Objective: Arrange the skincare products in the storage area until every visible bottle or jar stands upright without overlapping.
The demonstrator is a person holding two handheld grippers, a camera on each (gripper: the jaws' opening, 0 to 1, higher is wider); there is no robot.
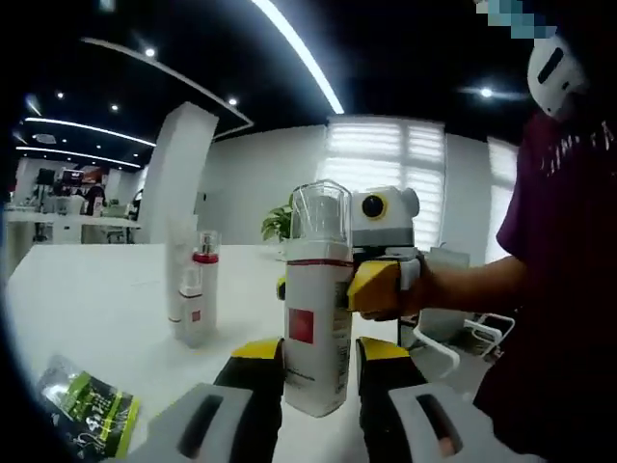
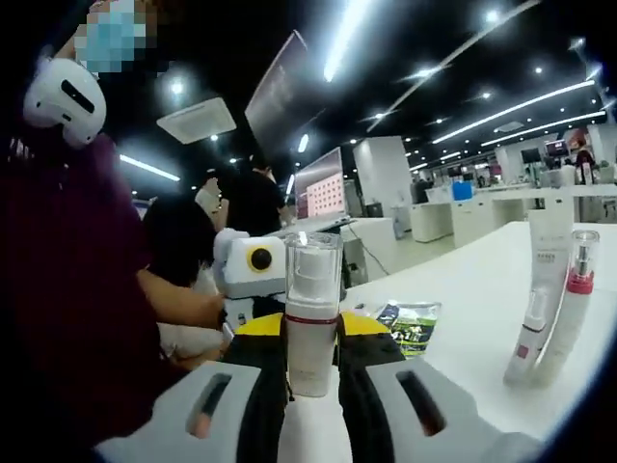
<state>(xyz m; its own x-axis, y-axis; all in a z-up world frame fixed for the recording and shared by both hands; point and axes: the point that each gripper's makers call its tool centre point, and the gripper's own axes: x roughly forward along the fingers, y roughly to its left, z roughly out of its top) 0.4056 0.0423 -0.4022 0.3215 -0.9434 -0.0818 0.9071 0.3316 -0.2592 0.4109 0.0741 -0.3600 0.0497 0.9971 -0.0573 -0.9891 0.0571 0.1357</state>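
Observation:
A white pump bottle [image 1: 316, 318] with a clear cap and a red square label stands on the white table [image 1: 106, 299], between both grippers. My left gripper [image 1: 320, 371] has its yellow-tipped jaws tight against the bottle's lower sides. My right gripper [image 1: 371, 289] faces it from behind the bottle, held by a person's hand. In the right gripper view the same bottle [image 2: 311, 318] sits pinched between that gripper's [image 2: 312, 362] jaws. A slim white tube [image 2: 528, 340] and a red-collared spray bottle [image 2: 576, 294] stand upright together to the side, and the pair [image 1: 196, 289] shows left of the pump bottle.
A tall white box [image 1: 185, 183] stands behind the slim pair. A green sachet [image 1: 92, 410] lies flat on the table, and the sachet [image 2: 409, 323] also lies just past the pump bottle. A person in a dark red shirt [image 1: 569, 270] stands at the table's edge.

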